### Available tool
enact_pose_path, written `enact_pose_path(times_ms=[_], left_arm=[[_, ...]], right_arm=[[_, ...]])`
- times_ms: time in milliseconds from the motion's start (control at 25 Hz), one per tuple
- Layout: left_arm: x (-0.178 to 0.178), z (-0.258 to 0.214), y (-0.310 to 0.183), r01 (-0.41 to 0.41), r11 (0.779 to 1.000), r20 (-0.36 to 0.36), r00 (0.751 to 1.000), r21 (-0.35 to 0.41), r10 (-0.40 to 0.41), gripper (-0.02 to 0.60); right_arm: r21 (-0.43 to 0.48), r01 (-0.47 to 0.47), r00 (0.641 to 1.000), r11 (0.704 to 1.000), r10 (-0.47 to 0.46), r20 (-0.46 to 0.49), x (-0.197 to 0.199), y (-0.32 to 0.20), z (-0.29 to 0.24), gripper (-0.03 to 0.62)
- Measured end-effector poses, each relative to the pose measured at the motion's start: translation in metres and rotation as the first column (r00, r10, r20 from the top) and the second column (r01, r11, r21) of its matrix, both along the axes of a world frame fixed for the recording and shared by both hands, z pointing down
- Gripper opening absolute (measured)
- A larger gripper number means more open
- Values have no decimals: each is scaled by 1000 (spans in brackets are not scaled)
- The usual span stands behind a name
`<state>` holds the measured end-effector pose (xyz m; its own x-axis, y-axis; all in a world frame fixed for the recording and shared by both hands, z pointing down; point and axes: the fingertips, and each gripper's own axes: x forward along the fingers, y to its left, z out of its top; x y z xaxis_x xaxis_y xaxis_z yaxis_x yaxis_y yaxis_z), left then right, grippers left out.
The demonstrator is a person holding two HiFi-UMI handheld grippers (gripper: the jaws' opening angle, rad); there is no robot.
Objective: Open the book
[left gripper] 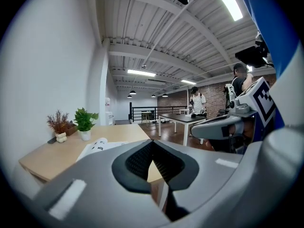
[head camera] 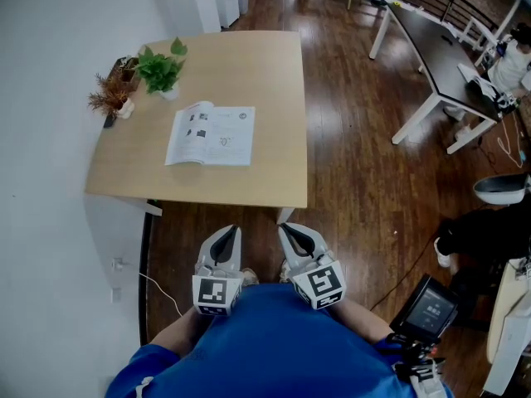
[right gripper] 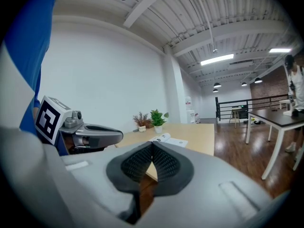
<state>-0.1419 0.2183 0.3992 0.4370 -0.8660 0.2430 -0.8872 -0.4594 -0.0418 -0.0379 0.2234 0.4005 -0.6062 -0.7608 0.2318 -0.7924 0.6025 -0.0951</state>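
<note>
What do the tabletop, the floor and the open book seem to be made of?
Tabletop: pale wood or wood-look laminate, matte finish; the surface is an even tan with no glare.
Floor: dark brown wood planks, fairly glossy; plank seams and light reflections show.
Open book: paper; matte white pages with printed figures, curving up near the spine.

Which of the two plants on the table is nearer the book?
The green leafy plant, right beside the book; the reddish plant stands farther left.
</note>
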Motion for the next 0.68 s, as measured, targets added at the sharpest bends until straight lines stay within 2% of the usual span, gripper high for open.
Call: enact_pose_path(times_ms=[680], left_arm=[[7, 1, -2, -6, 1000, -15, 1000, -9, 6, 8]], right_arm=[[10, 1, 1000, 1000, -1, -15, 1, -2, -2, 3]])
